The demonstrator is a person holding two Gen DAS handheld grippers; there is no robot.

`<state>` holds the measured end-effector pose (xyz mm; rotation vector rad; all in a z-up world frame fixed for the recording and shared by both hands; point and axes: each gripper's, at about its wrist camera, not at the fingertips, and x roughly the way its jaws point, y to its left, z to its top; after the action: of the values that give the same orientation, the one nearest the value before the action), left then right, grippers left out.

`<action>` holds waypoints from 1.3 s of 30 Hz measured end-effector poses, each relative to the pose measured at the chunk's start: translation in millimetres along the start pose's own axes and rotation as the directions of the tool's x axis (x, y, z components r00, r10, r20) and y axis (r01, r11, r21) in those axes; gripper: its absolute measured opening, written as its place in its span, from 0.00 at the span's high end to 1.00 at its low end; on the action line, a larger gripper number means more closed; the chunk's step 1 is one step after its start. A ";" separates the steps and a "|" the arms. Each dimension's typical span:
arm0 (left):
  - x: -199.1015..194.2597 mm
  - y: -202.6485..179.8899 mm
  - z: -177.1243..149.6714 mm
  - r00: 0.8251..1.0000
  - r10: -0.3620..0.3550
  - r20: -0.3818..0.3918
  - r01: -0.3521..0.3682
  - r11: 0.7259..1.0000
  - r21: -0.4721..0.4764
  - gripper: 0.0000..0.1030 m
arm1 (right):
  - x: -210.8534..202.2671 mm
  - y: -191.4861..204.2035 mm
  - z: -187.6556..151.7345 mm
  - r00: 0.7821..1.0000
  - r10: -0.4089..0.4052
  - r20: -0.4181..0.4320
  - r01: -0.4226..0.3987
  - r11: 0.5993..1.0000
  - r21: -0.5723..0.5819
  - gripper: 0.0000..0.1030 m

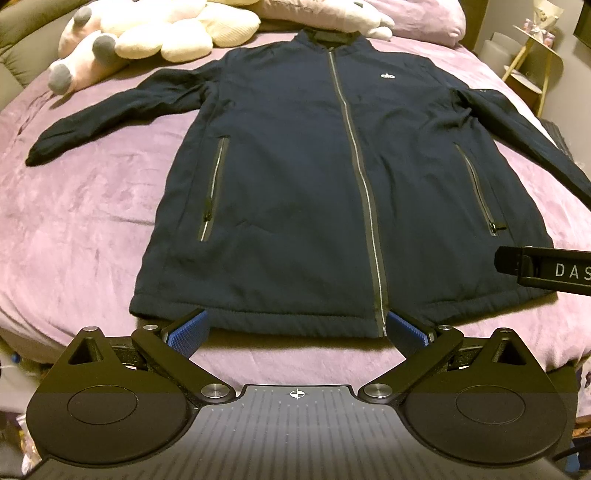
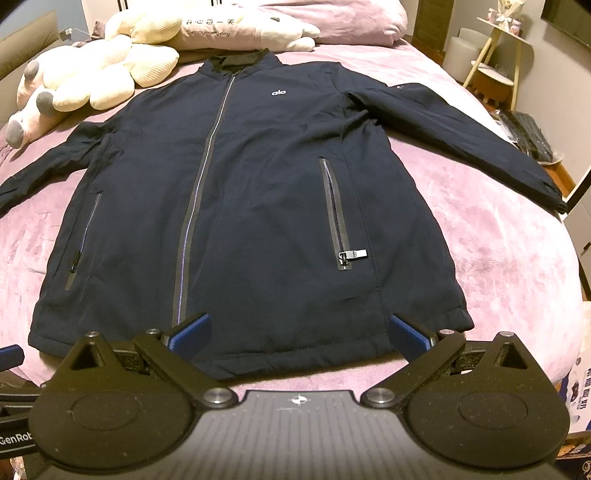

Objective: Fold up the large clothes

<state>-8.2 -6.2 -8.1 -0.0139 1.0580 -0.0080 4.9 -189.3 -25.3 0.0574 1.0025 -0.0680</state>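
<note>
Two grippers are near the hem of one jacket (image 1: 295, 177), and both stand wide open and hold nothing. The left gripper (image 1: 297, 328) has its blue pads (image 1: 188, 330) spread to either side of the middle part of the hem, close to the bottom end of the front zipper (image 1: 354, 158); whether the pads touch the cloth cannot be told. The right gripper (image 2: 299, 330) is also spread wide at the hem, on the side of the jacket with the pocket zipper (image 2: 336, 214) and its metal pull. In the left wrist view, one black finger of the right gripper reaches in over the hem corner on that same side.

The jacket is dark navy and lies flat, front side up, closed by its zipper, on one bed covered with a purple blanket (image 1: 92, 206). Its long axis runs from the hem, beside the grippers, to the collar (image 2: 236, 61) at the far end. The two sleeves spread outward and a little down from the shoulders. Two pocket zippers are seen, one on each side of the front zipper. Beyond the collar lie several plush toys (image 2: 92, 77) and one purple pillow (image 2: 332, 18).
</note>
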 end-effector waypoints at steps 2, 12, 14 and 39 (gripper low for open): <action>0.0 -0.2 -0.6 1.000 0.000 -0.001 0.000 1.000 -0.001 0.00 | -0.4 -0.3 -0.2 1.000 0.000 0.000 0.000 1.000 0.001 0.01; 0.1 -0.4 -1.5 1.000 -0.001 -0.003 0.001 1.000 -0.002 0.00 | -0.4 -0.4 -0.4 1.000 0.002 -0.002 -0.002 1.000 0.004 0.01; 0.3 -0.4 -2.1 1.000 -0.001 -0.003 0.001 1.000 -0.002 0.00 | -0.4 -0.8 -0.5 1.000 0.002 -0.002 -0.002 1.000 0.006 0.01; 0.8 -0.4 -6.1 1.000 -0.003 -0.014 0.002 1.000 -0.008 0.00 | 0.1 -3.4 -1.9 1.000 0.008 -0.004 -0.008 1.000 0.018 0.01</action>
<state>-13.1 -6.6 -11.8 -0.0225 1.0724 -0.0061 3.0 -192.5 -26.5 0.0783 1.0053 -0.0697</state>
